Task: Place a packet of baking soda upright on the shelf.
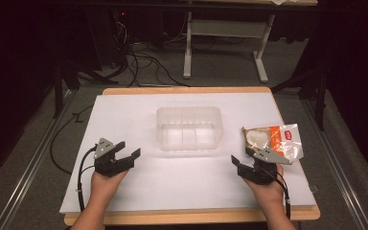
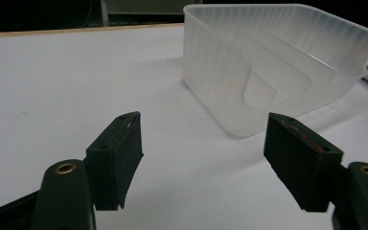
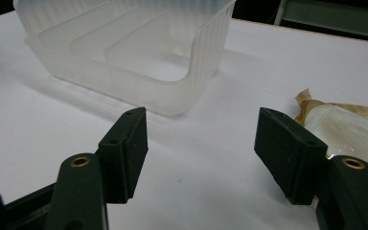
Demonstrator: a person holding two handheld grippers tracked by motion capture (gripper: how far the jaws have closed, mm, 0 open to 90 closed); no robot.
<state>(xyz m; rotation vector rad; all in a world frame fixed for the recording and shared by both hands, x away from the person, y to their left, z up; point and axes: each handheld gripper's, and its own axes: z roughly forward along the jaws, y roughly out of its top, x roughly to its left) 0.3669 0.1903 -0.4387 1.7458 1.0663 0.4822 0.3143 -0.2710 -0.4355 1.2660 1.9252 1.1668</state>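
Observation:
A clear plastic bin (image 1: 189,127) with inner dividers stands in the middle of the white board (image 1: 124,110). It also shows ahead in the left gripper view (image 2: 268,62) and the right gripper view (image 3: 124,52). A snack packet (image 1: 273,140) with an orange label lies at the right, just beyond my right gripper (image 1: 243,162); its pale end (image 3: 350,129) sits past the right jaw. My left gripper (image 1: 128,149) rests at the front left. Both stand open with nothing between the jaws, seen close up as the left gripper (image 2: 203,163) and the right gripper (image 3: 201,158).
The white board lies on a wooden table (image 1: 191,216). Beyond it are a grey floor, loose cables (image 1: 143,62) and the legs of another table (image 1: 188,52). Metal rails (image 1: 24,172) run along both sides of the table.

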